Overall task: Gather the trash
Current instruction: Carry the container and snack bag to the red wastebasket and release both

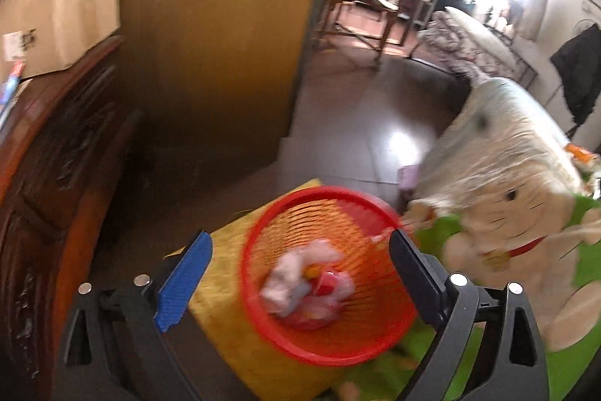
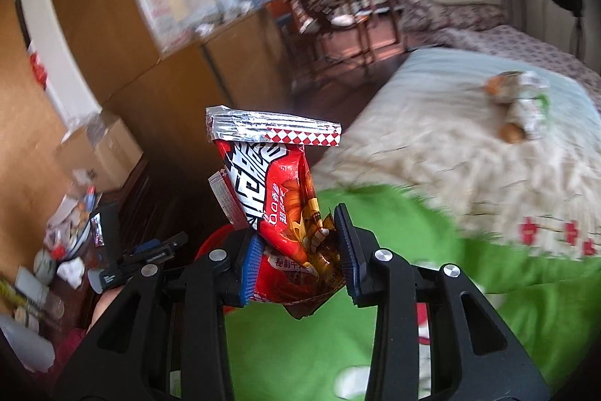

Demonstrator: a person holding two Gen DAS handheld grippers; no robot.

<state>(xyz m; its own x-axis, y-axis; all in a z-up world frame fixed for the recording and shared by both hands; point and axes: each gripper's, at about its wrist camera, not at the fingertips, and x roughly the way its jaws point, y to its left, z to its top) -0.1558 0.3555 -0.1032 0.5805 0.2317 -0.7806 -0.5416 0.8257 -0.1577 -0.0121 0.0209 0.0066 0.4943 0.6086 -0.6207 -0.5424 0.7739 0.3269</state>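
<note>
1. Your right gripper (image 2: 298, 256) is clamped on a red snack bag (image 2: 280, 198). The bag stands upright between the pads and is not yet binned.
2. Your left gripper (image 1: 300, 273) is spread wide and empty, just above the red bin (image 1: 263, 310), which shows between its jaws.
3. The bin already holds crumpled white tissue and red scraps (image 1: 308, 284), so you are partway through.
4. More wrappers (image 2: 516, 106) lie on the pale bedding at 2 o'clock in the right view, well apart from the bag. They are left to collect.
5. The bag is glossy crinkled foil with a flat, silvery sealed top. The bin is rigid round plastic mesh and stands on a yellow box (image 1: 221, 280).
6. A soft plush cat (image 1: 503, 235) sits at 3 o'clock of the bin on a green cover (image 2: 300, 344).
</note>
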